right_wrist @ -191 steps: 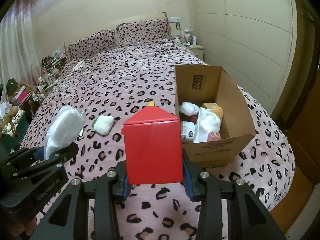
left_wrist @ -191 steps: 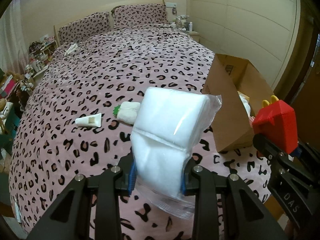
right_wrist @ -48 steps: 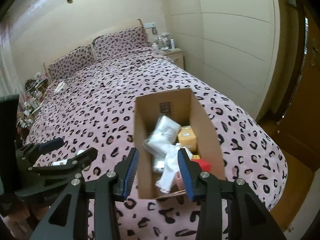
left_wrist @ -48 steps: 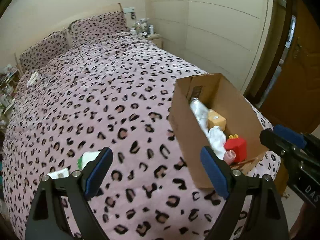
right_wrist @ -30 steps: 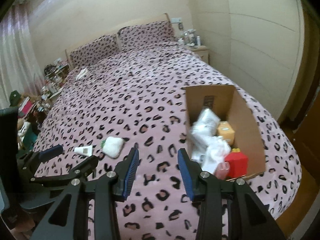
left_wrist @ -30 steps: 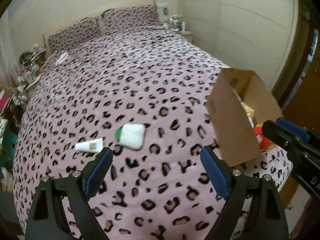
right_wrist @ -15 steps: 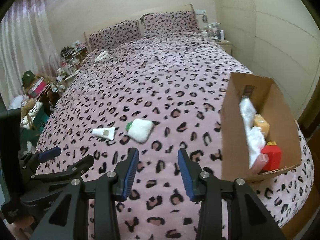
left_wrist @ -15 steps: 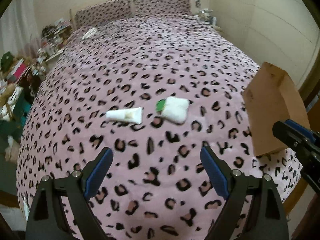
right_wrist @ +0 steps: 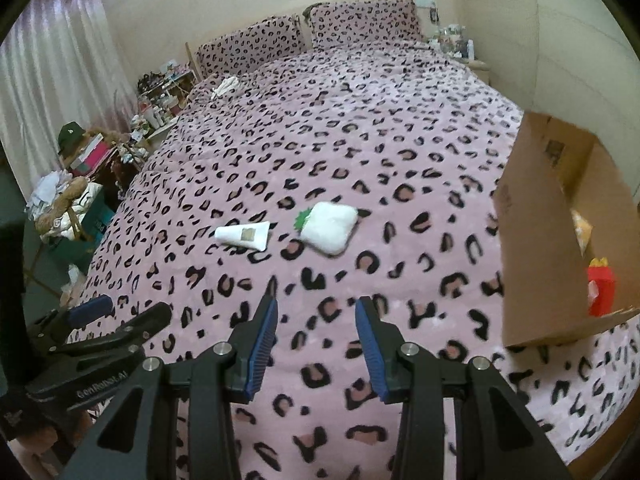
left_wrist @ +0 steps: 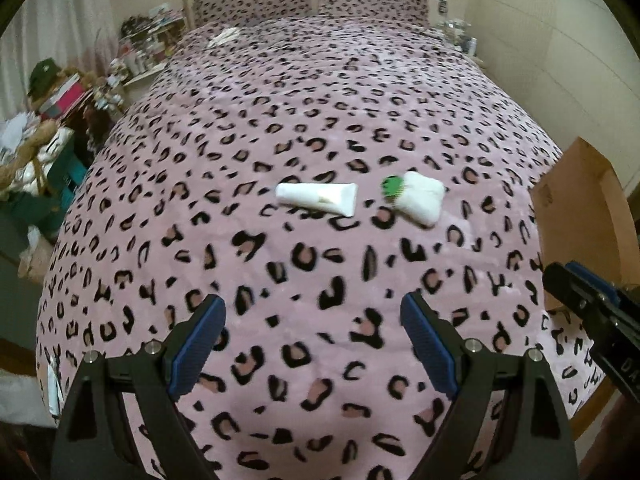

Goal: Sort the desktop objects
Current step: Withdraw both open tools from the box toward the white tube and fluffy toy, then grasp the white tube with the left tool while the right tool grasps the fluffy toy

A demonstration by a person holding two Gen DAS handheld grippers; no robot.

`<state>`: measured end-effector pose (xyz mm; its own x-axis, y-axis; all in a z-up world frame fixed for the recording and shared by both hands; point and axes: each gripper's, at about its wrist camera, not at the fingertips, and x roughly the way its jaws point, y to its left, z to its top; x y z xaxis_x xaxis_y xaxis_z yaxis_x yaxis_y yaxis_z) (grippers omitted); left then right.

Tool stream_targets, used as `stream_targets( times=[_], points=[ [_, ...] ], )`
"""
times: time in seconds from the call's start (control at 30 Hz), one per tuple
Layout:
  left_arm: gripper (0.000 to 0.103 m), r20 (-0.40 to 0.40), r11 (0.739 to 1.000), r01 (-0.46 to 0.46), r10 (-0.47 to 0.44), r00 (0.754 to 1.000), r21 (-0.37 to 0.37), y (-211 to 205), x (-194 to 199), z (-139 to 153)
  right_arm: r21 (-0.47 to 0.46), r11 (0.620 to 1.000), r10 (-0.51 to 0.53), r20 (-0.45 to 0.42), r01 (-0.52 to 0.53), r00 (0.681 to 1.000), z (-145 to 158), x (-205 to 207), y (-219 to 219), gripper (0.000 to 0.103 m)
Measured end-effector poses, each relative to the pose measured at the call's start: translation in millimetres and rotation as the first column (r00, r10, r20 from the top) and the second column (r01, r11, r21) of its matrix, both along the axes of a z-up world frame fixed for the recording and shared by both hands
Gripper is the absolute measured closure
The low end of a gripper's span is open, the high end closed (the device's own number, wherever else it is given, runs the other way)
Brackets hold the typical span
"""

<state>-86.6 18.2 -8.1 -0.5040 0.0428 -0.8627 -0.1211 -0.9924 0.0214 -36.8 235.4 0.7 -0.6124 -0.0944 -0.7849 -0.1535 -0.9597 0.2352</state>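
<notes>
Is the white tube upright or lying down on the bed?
Lying down. The white tube rests flat on its side on the leopard-print bedspread, beside the white plush pouch, untouched by either gripper.

Landmark: cardboard box (right_wrist: 552,248), on bed (right_wrist: 360,120), near its right edge
Plush pouch (right_wrist: 329,227): left of box, on bed
Tube (right_wrist: 243,235): just left of pouch
Inside box: red carton (right_wrist: 601,290)
Pillows (right_wrist: 308,36): well behind box
</notes>
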Motion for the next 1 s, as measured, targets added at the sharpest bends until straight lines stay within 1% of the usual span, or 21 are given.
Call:
stream_targets(
  times=[0.17, 0.3, 0.4, 0.43, 0.63, 0.7, 0.8, 0.87, 0.9, 0.97, 1.0],
  points=[
    [0.013, 0.052, 0.995, -0.099, 0.098, 0.994, 0.015, -31.9, -19.0, -21.1, -0.017, 1.0, -0.007, 0.048, 0.008, 0.999, -24.7, -13.2, -3.3, 0.062],
    [0.013, 0.111, 0.982, -0.176, 0.168, 0.979, 0.062, -44.3, -48.3, -43.6, -0.041, 0.998, -0.048, 0.078, 0.051, 0.996, -45.6, -31.1, 5.2, 0.062],
    [0.013, 0.177, 0.961, -0.252, 0.23, 0.957, 0.116, -44.8, -81.2, -64.6, -0.054, 0.995, -0.075, 0.085, 0.08, 0.994, -58.0, -53.0, 12.7, 0.062],
    [0.013, 0.197, 0.947, -0.292, 0.263, 0.945, 0.136, -43.9, -95.8, -72.4, -0.058, 0.995, -0.079, 0.086, 0.084, 0.993, -61.7, -60.8, 15.1, 0.062],
    [0.013, 0.277, 0.885, -0.426, 0.368, 0.887, 0.189, -26.8, -159.1, -110.4, -0.055, 0.991, -0.12, 0.089, 0.125, 0.989, -83.9, -113.5, 30.8, 0.062],
    [0.013, 0.301, 0.871, -0.452, 0.386, 0.872, 0.193, -22.5, -174.8, -122.7, -0.069, 0.987, -0.137, 0.093, 0.143, 0.986, -92.2, -130.0, 36.7, 0.062],
    [0.013, 0.352, 0.84, -0.505, 0.421, 0.836, 0.195, -18.9, -195.4, -146.8, -0.083, 0.983, -0.153, 0.1, 0.162, 0.983, -103.8, -149.9, 42.5, 0.062],
    [0.013, 0.388, 0.821, -0.528, 0.424, 0.818, 0.216, -16.8, -202.3, -159.3, -0.111, 0.979, -0.159, 0.108, 0.171, 0.981, -112.6, -159.7, 45.4, 0.062],
    [0.012, 0.397, 0.814, -0.537, 0.428, 0.812, 0.222, -15.3, -204.4, -163.5, -0.127, 0.977, -0.156, 0.119, 0.171, 0.981, -118.4, -165.1, 46.4, 0.062],
    [0.005, 0.393, 0.805, -0.552, 0.445, 0.805, 0.219, -12.1, -207.7, -168.0, -0.141, 0.974, -0.158, 0.138, 0.177, 0.978, -128.9, -172.2, 47.3, 0.062],
    [0.004, 0.394, 0.804, -0.555, 0.449, 0.802, 0.214, -10.0, -209.9, -170.1, -0.159, 0.971, -0.153, 0.153, 0.177, 0.976, -136.2, -176.1, 47.2, 0.062]
  ],
)
